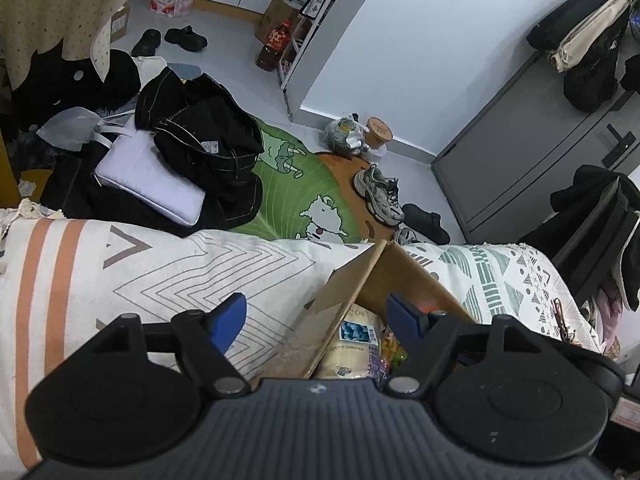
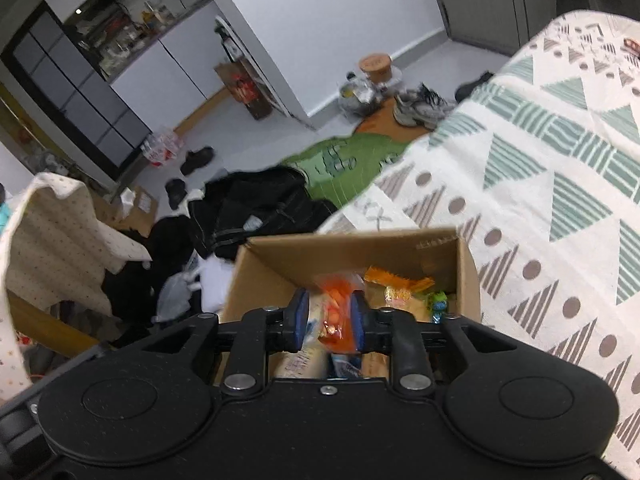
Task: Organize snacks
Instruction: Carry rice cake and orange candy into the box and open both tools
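A brown cardboard box (image 2: 352,246) sits on a patterned bedspread and holds several snack packs. My right gripper (image 2: 329,315) hangs over the box's near side, shut on an orange snack packet (image 2: 335,308) held between the blue pads. Deeper in the box lie an orange-and-yellow pack (image 2: 394,286) and a green-blue one (image 2: 438,304). In the left wrist view the same box (image 1: 352,280) shows its near corner, with a white snack bag (image 1: 356,340) inside. My left gripper (image 1: 316,316) stands open above that corner, nothing between its fingers.
The bedspread (image 1: 160,272) drops off to a floor with black clothes and a white bag (image 1: 152,176), a green cartoon rug (image 1: 304,188), sneakers (image 1: 380,194) and a grey cabinet (image 1: 532,152). A draped spotted cloth (image 2: 60,232) stands at the left.
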A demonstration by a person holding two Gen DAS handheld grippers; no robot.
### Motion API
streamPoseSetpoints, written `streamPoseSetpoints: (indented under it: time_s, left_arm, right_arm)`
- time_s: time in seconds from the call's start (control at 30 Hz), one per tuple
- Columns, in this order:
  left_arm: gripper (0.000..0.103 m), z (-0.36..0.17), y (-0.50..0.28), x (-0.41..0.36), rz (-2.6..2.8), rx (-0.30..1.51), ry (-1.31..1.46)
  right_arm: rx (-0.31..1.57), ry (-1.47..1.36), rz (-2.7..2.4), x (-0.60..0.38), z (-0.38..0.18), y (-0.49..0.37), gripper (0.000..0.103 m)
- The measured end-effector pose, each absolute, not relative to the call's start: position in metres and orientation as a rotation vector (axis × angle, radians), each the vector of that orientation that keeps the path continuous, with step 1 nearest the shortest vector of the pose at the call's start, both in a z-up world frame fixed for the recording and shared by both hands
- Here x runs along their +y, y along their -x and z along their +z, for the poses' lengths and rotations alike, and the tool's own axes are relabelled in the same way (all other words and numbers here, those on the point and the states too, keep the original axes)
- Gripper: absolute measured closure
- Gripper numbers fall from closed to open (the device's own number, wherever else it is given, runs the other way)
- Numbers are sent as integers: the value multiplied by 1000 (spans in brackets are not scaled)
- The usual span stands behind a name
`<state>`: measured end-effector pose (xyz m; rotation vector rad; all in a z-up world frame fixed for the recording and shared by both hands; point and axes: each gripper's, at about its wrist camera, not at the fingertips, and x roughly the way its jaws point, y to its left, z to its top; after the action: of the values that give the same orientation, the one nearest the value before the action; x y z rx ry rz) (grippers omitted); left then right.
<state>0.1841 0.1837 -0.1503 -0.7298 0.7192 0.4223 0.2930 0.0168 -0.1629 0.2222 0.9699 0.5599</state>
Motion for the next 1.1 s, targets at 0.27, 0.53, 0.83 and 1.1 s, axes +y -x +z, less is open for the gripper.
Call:
streamPoseSetpoints:
  time_s: [0.27,0.53,0.83,1.1]
  left_arm:
    - [27,-154,-189,180,409,741,722]
    - [20,-150,-188,174,475,763,640]
    - [11,-132,-184,151,459,771,585]
    - [6,-104,-180,118,435,805,536]
  right_arm:
    - [974,-223,560,10,-159,-283,78]
    - [941,-217,526,-9,-145,-269,71]
    - [910,-257,461,-57,-128,-261,41]
    - [878,-244,427,-93,-107,-246,1]
